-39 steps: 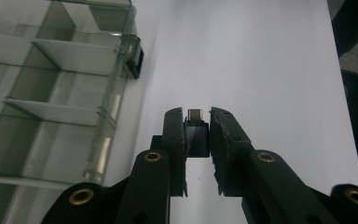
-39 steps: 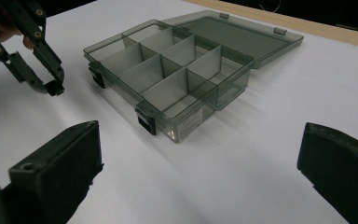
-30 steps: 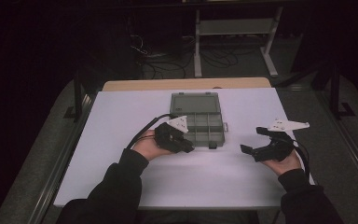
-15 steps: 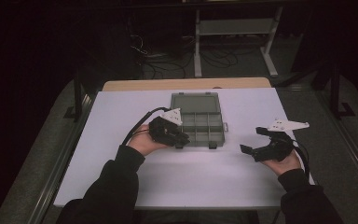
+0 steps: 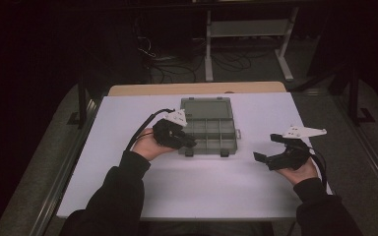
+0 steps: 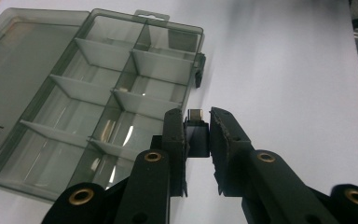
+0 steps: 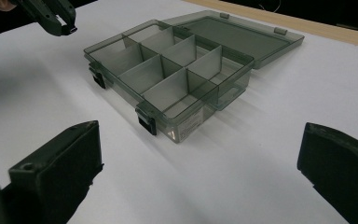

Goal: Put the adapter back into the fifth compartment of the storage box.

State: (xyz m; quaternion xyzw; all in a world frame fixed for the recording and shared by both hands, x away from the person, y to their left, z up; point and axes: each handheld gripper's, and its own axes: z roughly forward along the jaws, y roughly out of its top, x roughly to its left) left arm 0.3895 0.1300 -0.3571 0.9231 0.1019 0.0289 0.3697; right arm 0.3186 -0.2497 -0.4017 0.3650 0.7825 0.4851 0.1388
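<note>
A clear grey compartment box [image 5: 211, 132] lies in the middle of the white table with its lid [image 5: 206, 107] folded flat behind it. In the left gripper view, the box [image 6: 98, 93] has several divided cells that look bare. My left gripper [image 5: 189, 143] hovers at the box's front left corner. It is shut on a small black adapter [image 6: 196, 135] with a metal tip. The right gripper view shows the same left gripper [image 7: 56, 14] beyond the box [image 7: 177, 70]. My right gripper [image 5: 266, 147] rests to the right of the box, open, with nothing between its jaws [image 7: 200, 135].
The white board [image 5: 202, 187] covers the table, with a wooden strip [image 5: 197, 88] along its far edge. Bare white surface lies in front of the box and to both sides. Behind the table are a metal stand [image 5: 246, 29] and cables [image 5: 152, 54] on the dark floor.
My left hand has drifted a little away from the person along the box's left side, still holding the adapter. The right hand has stayed put.
</note>
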